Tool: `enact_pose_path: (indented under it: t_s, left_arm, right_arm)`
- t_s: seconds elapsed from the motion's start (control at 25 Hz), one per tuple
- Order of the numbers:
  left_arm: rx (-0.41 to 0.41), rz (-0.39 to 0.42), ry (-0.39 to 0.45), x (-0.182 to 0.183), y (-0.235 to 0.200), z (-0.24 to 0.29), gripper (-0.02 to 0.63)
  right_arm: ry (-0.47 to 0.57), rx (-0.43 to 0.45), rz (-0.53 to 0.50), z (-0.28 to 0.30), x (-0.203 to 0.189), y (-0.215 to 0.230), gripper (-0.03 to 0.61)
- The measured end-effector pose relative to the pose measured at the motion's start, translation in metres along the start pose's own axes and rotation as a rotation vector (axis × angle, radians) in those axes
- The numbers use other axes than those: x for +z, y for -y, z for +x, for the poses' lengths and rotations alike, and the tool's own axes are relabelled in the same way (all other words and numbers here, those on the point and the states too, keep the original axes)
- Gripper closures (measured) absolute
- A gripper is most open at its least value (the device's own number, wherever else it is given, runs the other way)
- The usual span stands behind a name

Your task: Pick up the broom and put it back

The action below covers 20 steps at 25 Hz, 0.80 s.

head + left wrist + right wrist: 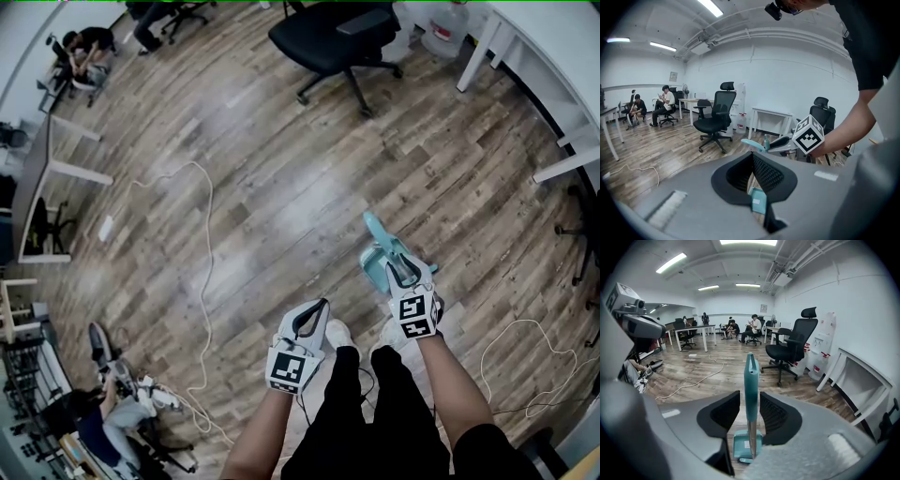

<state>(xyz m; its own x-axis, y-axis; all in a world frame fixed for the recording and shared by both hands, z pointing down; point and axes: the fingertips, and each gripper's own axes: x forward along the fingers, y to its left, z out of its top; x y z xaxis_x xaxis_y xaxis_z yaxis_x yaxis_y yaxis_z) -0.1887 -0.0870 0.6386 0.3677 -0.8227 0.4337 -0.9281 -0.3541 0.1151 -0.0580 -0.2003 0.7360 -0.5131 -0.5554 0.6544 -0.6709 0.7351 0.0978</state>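
A teal broom stands upright on the wood floor, its foot in a teal dustpan. My right gripper is open, one jaw on each side of the broom's handle, with a gap showing on the left side. The dustpan lies below between the jaws. My left gripper hangs to the broom's left, apart from it, tips together and empty. In the left gripper view its jaws meet at the tips, and the broom's top and the right gripper show beyond.
A black office chair stands further out, with a white desk and a water jug at the right. A white cable snakes over the floor at the left. People sit at the left edge. My own legs are below.
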Motion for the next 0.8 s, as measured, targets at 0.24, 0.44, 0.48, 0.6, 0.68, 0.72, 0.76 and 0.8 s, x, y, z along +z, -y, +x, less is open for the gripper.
enact_pose_path:
  t_s: [0.24, 0.44, 0.48, 0.6, 0.68, 0.72, 0.76, 0.8]
  left_arm:
    - [-0.004, -0.010, -0.008, -0.006, 0.004, -0.001, 0.595]
    - [0.010, -0.014, -0.012, -0.009, -0.001, -0.005, 0.595]
    - [0.010, -0.014, -0.013, -0.010, 0.000, -0.005, 0.595]
    - [0.009, -0.011, -0.015, -0.010, 0.002, -0.005, 0.595]
    - [0.006, -0.012, -0.015, -0.010, 0.003, -0.005, 0.595]
    - [0.003, -0.012, -0.015, -0.010, 0.005, -0.005, 0.595]
    - [0.000, -0.012, -0.015, -0.010, 0.007, -0.005, 0.595]
    - [-0.003, -0.011, -0.014, -0.009, 0.008, -0.006, 0.595]
  right_arm:
    - [-0.009, -0.007, 0.009, 0.007, -0.005, 0.000, 0.488]
    - [0.004, -0.012, -0.002, 0.002, -0.006, -0.002, 0.489]
    - [0.004, -0.011, -0.002, 0.001, -0.006, -0.002, 0.489]
    - [0.010, -0.015, 0.000, -0.003, -0.008, -0.004, 0.489]
    - [0.017, -0.020, 0.000, -0.006, -0.010, -0.006, 0.489]
    - [0.020, -0.022, 0.001, -0.009, -0.011, -0.007, 0.489]
    - [0.021, -0.024, 0.001, -0.012, -0.013, -0.008, 0.489]
    - [0.023, -0.025, 0.000, -0.015, -0.014, -0.009, 0.489]
